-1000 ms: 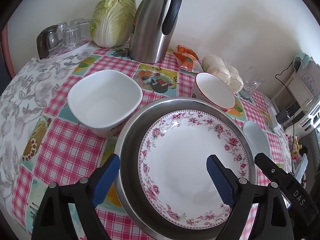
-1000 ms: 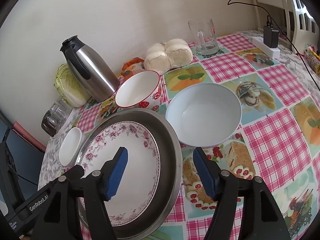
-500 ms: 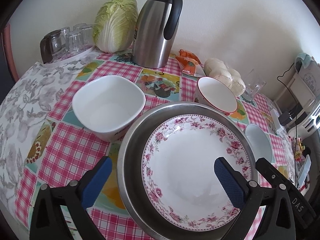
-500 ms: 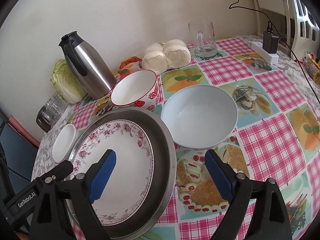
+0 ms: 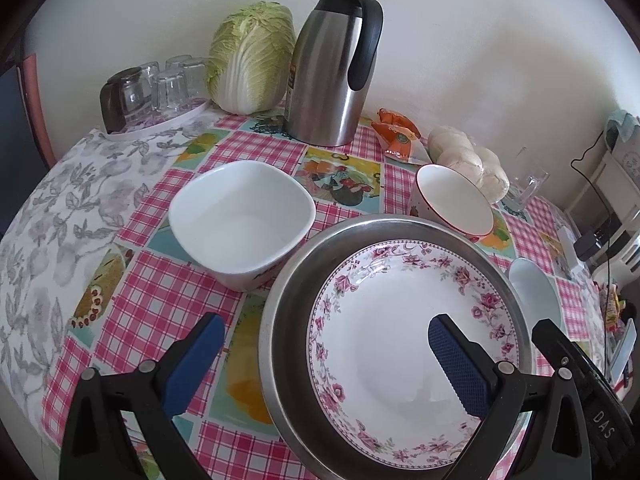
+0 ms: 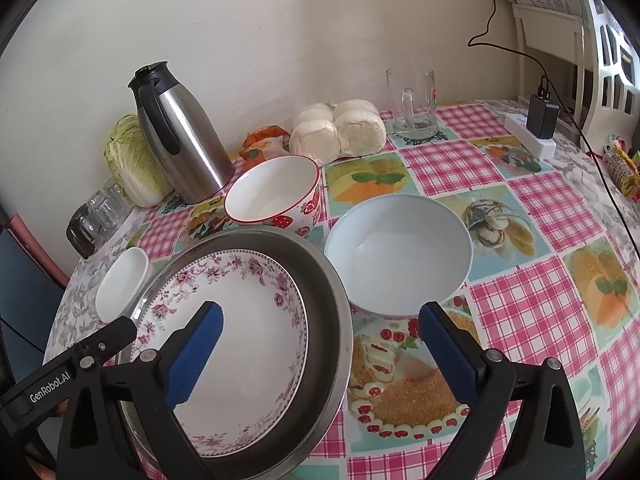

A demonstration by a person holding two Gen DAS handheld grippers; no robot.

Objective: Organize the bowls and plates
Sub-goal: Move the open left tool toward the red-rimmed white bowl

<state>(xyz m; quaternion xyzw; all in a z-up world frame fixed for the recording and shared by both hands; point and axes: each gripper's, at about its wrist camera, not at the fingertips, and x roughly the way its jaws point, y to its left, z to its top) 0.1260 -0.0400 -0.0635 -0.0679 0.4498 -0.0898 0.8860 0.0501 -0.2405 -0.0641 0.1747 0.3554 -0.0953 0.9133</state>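
Square white bowl (image 5: 240, 232): far left on the checked tablecloth (image 5: 160, 280), empty, standing alone, close beside the metal pan.
Metal pan (image 5: 288, 320): centre of the table, holding the flowered plate (image 5: 400, 340) nested inside it.
Red-rimmed bowl (image 6: 276, 196): behind the pan, empty, not stacked.
Pale round bowl (image 6: 400, 252): right of the pan, empty, not stacked.
Progress: one plate appears nested; three bowls seem left to gather.
Left gripper (image 5: 324, 360): wide open, holding nothing; one finger over the cloth, the other over the plate, straddling the pan's left rim.
Right gripper (image 6: 320, 348): wide open, empty; it straddles the pan's right rim, near the pale bowl.
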